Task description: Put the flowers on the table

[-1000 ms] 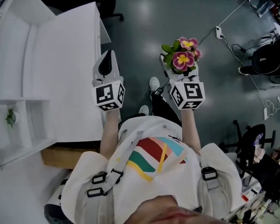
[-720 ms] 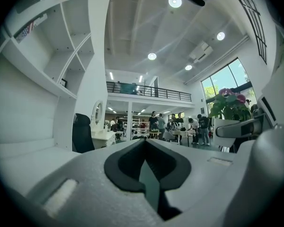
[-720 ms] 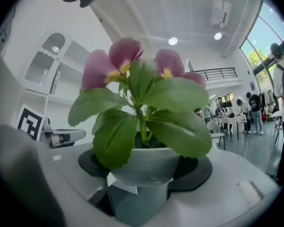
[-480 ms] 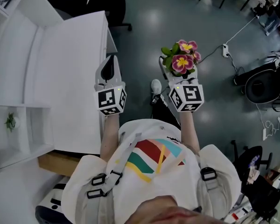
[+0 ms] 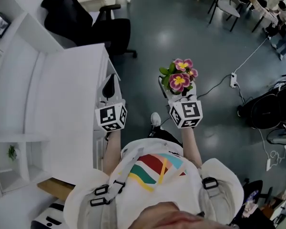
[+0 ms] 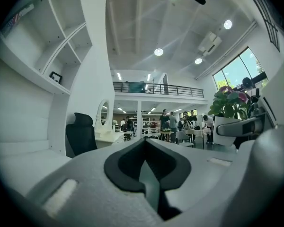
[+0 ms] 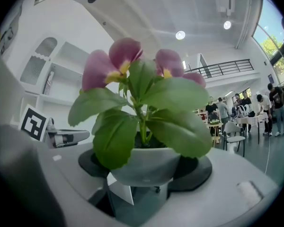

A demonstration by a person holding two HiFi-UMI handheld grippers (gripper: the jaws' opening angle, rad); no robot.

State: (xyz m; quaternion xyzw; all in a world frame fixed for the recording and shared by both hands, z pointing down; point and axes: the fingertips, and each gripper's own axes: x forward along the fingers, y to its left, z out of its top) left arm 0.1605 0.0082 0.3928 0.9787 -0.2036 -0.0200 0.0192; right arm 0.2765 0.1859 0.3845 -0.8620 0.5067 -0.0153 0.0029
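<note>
A white pot [image 7: 144, 167] of pink and yellow flowers [image 5: 178, 78] with green leaves sits upright between the jaws of my right gripper [image 5: 177, 90], which is shut on it. The pot is held in the air over the dark floor, to the right of the white table [image 5: 66, 94]. In the right gripper view the plant fills the middle, above the right gripper [image 7: 144, 174]. My left gripper [image 5: 110, 82] hovers over the table's right edge, shut and holding nothing. The left gripper view shows the potted flowers [image 6: 227, 122] off to its right.
A black office chair [image 5: 86, 18] stands beyond the table's far end. White shelving along the left holds a small green plant [image 5: 10, 152] and a picture frame [image 5: 0, 25]. A power strip with cables [image 5: 234, 79] lies on the floor at right. People stand far off [image 6: 170, 122].
The head view has shifted forward along the table, bringing the black chair into sight. Both grippers sit lower in the picture. The pot stays gripped on the right.
</note>
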